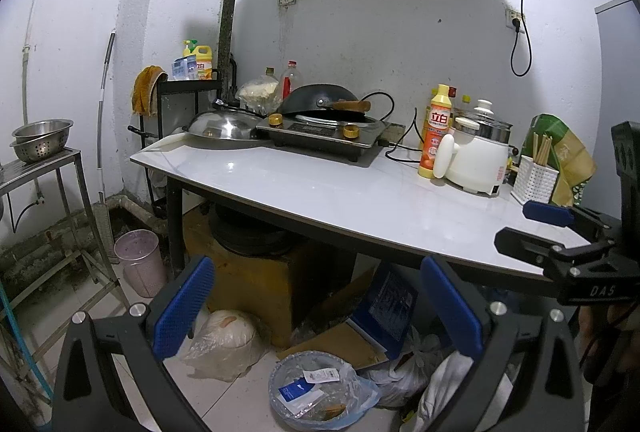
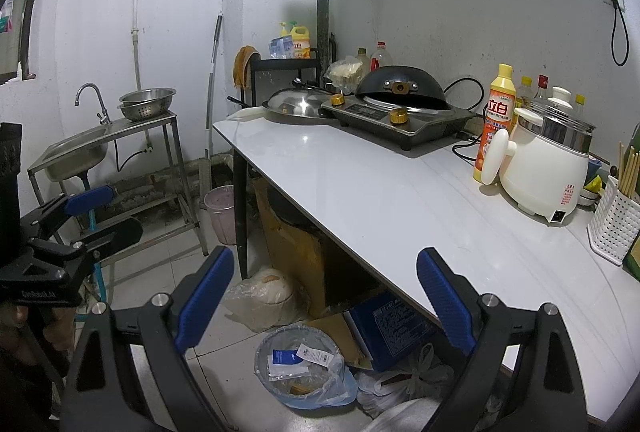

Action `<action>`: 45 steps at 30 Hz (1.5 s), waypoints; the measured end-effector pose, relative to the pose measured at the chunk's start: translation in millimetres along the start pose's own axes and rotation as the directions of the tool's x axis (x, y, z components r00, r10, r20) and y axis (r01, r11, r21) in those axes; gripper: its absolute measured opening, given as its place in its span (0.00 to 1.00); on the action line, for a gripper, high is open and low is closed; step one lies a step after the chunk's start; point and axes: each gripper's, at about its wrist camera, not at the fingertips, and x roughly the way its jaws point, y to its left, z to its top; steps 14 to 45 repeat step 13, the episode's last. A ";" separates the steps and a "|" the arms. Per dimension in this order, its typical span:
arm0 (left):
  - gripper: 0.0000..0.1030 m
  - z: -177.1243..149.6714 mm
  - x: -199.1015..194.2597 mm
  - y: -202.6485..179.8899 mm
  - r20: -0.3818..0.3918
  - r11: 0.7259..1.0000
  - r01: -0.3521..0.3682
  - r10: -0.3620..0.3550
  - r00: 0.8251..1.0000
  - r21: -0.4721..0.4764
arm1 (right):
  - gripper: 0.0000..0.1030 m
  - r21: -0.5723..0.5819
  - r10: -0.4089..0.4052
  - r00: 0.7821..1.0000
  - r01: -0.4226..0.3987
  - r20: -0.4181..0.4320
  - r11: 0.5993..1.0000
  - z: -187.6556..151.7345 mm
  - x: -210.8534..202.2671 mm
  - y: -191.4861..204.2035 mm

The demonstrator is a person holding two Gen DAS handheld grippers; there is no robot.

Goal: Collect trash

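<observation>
A small trash bin (image 1: 280, 372) (image 2: 262, 348) lined with a bluish plastic bag stands on the floor tiles under the table's near edge. Inside it lie a white printed label (image 1: 320, 376) (image 2: 316, 354) and a blue-and-white packet (image 1: 296, 392) (image 2: 284, 358). My left gripper (image 1: 318, 308) (image 2: 104, 216) hangs open above the bin with nothing between its blue pads. Beside it on the right, my right gripper (image 2: 326, 298) (image 1: 536, 228) is also open and empty, over the table's front edge.
Under the white table (image 1: 320, 187) (image 2: 360, 191) lie a plastic bag with a round whitish lump (image 1: 224, 340) (image 2: 264, 296), a blue box (image 1: 384, 312) (image 2: 388, 324), cardboard and white bags (image 1: 400, 372). A pink bin (image 1: 140, 260) stands by the table leg. An induction cooker (image 1: 324, 129), a rice cooker (image 1: 476, 159) and a detergent bottle (image 1: 436, 135) sit on top.
</observation>
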 end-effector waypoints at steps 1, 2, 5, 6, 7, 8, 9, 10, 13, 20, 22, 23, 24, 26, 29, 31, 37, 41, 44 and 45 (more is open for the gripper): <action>1.00 -0.4 -0.1 -0.1 -0.002 1.000 -0.001 0.001 1.000 0.000 | 0.89 0.000 0.000 1.000 0.000 0.000 1.000 -0.1 0.1 0.0; 1.00 -0.4 -0.3 0.1 -0.003 1.000 -0.001 0.001 1.000 0.000 | 0.89 0.000 0.000 1.000 0.000 0.000 1.000 0.2 -0.5 0.4; 1.00 -1.2 -0.7 0.4 -0.004 1.000 -0.003 0.003 1.000 -0.001 | 0.89 -0.002 0.001 1.000 -0.001 0.001 1.000 -0.3 0.1 0.0; 1.00 -1.1 -0.6 0.3 -0.005 1.000 -0.002 0.002 1.000 -0.001 | 0.89 -0.002 0.001 1.000 -0.001 0.001 1.000 -0.4 0.0 0.0; 1.00 -1.0 -0.2 0.1 -0.004 1.000 -0.001 0.001 1.000 -0.001 | 0.89 -0.001 0.002 1.000 -0.002 0.001 1.000 -0.4 0.1 -0.1; 1.00 -1.1 -0.6 0.3 -0.004 1.000 0.001 -0.001 1.000 -0.002 | 0.89 -0.001 0.001 1.000 -0.001 0.001 1.000 -0.4 0.0 0.1; 1.00 -1.0 -0.4 0.2 -0.004 1.000 0.001 -0.001 1.000 -0.002 | 0.89 -0.001 0.000 1.000 0.000 0.001 1.000 -0.4 -0.1 0.2; 1.00 -1.1 -0.4 0.2 -0.005 1.000 0.000 0.000 1.000 -0.002 | 0.89 -0.001 0.002 1.000 -0.002 0.001 1.000 -0.4 0.1 -0.2; 1.00 -1.0 -0.7 0.5 -0.005 1.000 -0.002 0.002 1.000 -0.002 | 0.89 -0.001 0.001 1.000 -0.001 0.002 1.000 -0.3 0.1 -0.1; 1.00 -1.0 -0.7 0.5 -0.005 1.000 -0.002 0.002 1.000 -0.002 | 0.89 -0.001 0.001 1.000 -0.001 0.002 1.000 -0.3 0.1 -0.1; 1.00 -1.0 -0.7 0.5 -0.005 1.000 -0.002 0.002 1.000 -0.002 | 0.89 -0.001 0.001 1.000 -0.001 0.002 1.000 -0.3 0.1 -0.1; 1.00 -1.0 -0.7 0.5 -0.005 1.000 -0.002 0.002 1.000 -0.002 | 0.89 -0.001 0.001 1.000 -0.001 0.002 1.000 -0.3 0.1 -0.1; 1.00 -1.0 -0.7 0.5 -0.005 1.000 -0.002 0.002 1.000 -0.002 | 0.89 -0.001 0.001 1.000 -0.001 0.002 1.000 -0.3 0.1 -0.1; 1.00 -1.0 -0.7 0.5 -0.005 1.000 -0.002 0.002 1.000 -0.002 | 0.89 -0.001 0.001 1.000 -0.001 0.002 1.000 -0.3 0.1 -0.1; 1.00 -1.0 -0.7 0.5 -0.005 1.000 -0.002 0.002 1.000 -0.002 | 0.89 -0.001 0.001 1.000 -0.001 0.002 1.000 -0.3 0.1 -0.1; 1.00 -1.0 -0.7 0.5 -0.005 1.000 -0.002 0.002 1.000 -0.002 | 0.89 -0.001 0.001 1.000 -0.001 0.002 1.000 -0.3 0.1 -0.1; 1.00 -1.0 -0.7 0.5 -0.005 1.000 -0.002 0.002 1.000 -0.002 | 0.89 -0.001 0.001 1.000 -0.001 0.002 1.000 -0.3 0.1 -0.1; 1.00 -1.0 -0.7 0.5 -0.005 1.000 -0.002 0.002 1.000 -0.002 | 0.89 -0.001 0.001 1.000 -0.001 0.002 1.000 -0.3 0.1 -0.1; 1.00 -1.0 -0.7 0.5 -0.005 1.000 -0.002 0.002 1.000 -0.002 | 0.89 -0.001 0.001 1.000 -0.001 0.002 1.000 -0.3 0.1 -0.1; 1.00 -1.0 -0.7 0.5 -0.005 1.000 -0.002 0.002 1.000 -0.002 | 0.89 -0.001 0.001 1.000 -0.001 0.002 1.000 -0.3 0.1 -0.1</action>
